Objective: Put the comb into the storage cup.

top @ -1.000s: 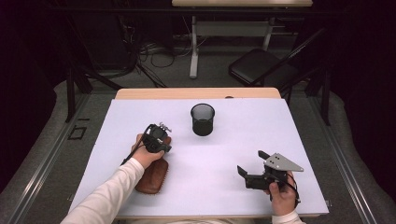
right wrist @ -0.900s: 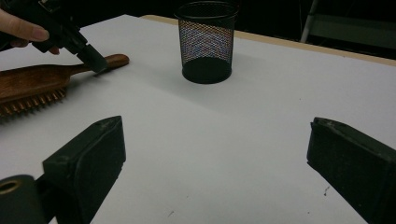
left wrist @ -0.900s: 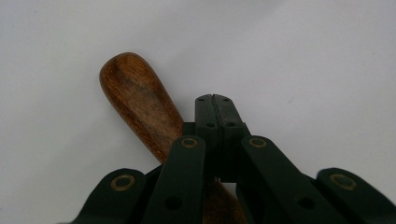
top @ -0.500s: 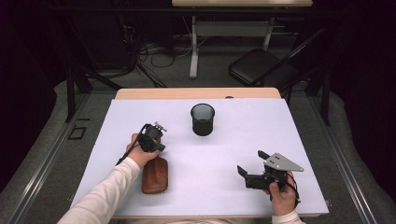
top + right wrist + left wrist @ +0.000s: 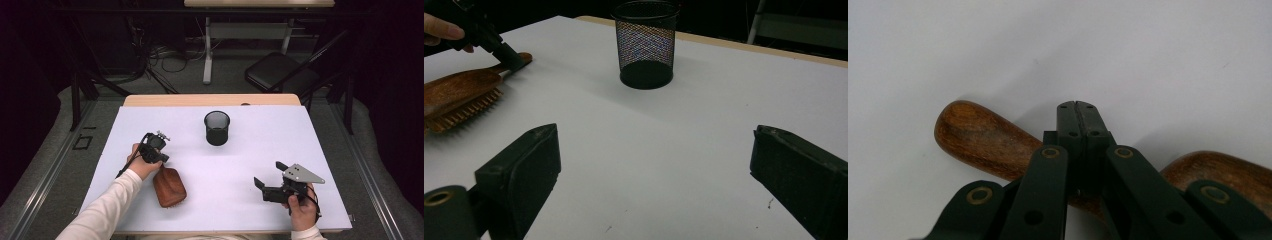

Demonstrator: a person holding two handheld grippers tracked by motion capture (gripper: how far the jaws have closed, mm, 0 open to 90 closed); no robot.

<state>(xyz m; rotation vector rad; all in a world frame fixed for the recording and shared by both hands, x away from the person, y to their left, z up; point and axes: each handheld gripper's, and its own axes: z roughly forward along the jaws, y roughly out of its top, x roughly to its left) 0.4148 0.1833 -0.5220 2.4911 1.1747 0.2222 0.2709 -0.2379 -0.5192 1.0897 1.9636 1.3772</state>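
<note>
A wooden hairbrush (image 5: pixel 169 187) lies on the white table near my left hand, bristles down and handle pointing away from me. In the left gripper view, my left gripper (image 5: pixel 1078 107) is shut with nothing between its pads, its tip over the brush's handle (image 5: pixel 978 137). From the right gripper view, that left gripper (image 5: pixel 509 59) touches the handle end of the brush (image 5: pixel 459 92). From above, the left gripper (image 5: pixel 161 159) sits at the far end of the brush. My right gripper (image 5: pixel 269 175) stands open at the front right, holding nothing; its jaws (image 5: pixel 654 137) frame bare table.
A black mesh cup (image 5: pixel 217 129) stands upright at the middle back of the table (image 5: pixel 300 140); it also faces the right gripper (image 5: pixel 645 45). Beyond the far edge stand a folding chair (image 5: pixel 280 75) and a desk leg.
My left hand and gripper have slid a little to the left, uncovering more of the brush. The right gripper has stayed where it was.
</note>
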